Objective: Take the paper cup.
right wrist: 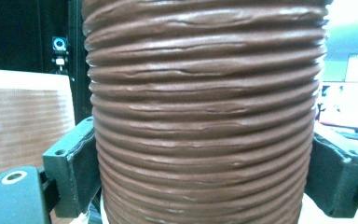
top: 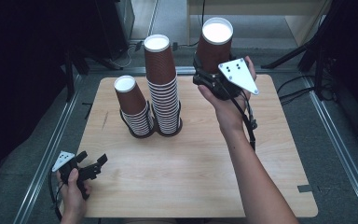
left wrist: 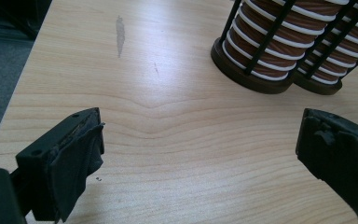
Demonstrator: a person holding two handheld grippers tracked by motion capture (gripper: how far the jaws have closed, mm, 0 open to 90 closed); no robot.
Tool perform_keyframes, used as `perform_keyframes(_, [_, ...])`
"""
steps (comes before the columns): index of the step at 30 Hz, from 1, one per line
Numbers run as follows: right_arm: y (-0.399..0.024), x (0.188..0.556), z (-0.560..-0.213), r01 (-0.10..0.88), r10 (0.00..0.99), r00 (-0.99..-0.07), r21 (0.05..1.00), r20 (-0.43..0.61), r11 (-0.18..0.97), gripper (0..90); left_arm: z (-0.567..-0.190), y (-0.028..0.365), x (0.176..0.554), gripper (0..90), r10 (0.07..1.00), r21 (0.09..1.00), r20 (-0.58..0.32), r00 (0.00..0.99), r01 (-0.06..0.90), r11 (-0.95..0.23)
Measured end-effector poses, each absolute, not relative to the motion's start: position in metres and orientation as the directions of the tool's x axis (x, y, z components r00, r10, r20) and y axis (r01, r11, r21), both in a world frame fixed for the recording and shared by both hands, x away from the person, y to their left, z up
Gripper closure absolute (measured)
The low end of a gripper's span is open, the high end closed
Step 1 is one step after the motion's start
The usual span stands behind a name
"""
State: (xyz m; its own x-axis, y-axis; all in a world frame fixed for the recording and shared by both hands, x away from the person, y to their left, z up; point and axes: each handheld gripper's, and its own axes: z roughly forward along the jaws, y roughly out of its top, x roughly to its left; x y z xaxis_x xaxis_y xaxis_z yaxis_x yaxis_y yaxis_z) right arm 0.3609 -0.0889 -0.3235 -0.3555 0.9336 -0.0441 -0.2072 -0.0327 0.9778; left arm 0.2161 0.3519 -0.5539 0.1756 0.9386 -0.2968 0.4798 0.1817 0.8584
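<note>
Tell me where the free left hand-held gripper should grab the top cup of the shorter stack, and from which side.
Grip the top cup of the shorter stack on its ribbed wall just above the cup below. Bring the left hand-held gripper in level from the table's left: the taller stack crowds its right, and black holder bars cage the lower cups.

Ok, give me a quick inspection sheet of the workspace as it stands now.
Surface: wooden table, a grey smear near the left edge.
Job's things: held cup upside down, above the far edge; tall stack and short stack in black wire holders.
Clutter: nothing seen.
Grippers: right gripper shut on held cup; left gripper open, empty, near corner.
Cables: one along the right forearm.
Surroundings: grey floor, dark stands.
</note>
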Motion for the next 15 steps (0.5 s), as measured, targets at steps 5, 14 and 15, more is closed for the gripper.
perform_keyframes(5, [-0.096, 0.357, -0.340, -0.185, 0.937, -0.348, 0.982, -0.038, -0.029, 12.2, -0.554, 0.351, 0.216, 0.8, 0.939, 0.859, -0.296, 0.176, 0.479, 0.181])
perform_keyframes(14, [-0.114, 0.347, -0.367, -0.158, 0.943, -0.330, 0.987, -0.040, -0.013, 12.1, -0.554, 0.351, 0.216, 0.8, 0.940, 0.859, -0.294, 0.175, 0.479, 0.179])
perform_keyframes(15, [-0.116, 0.346, -0.370, -0.158, 0.942, -0.333, 0.987, -0.043, -0.011, 12.0, -0.554, 0.351, 0.216, 0.8, 0.940, 0.860, -0.293, 0.175, 0.479, 0.179])
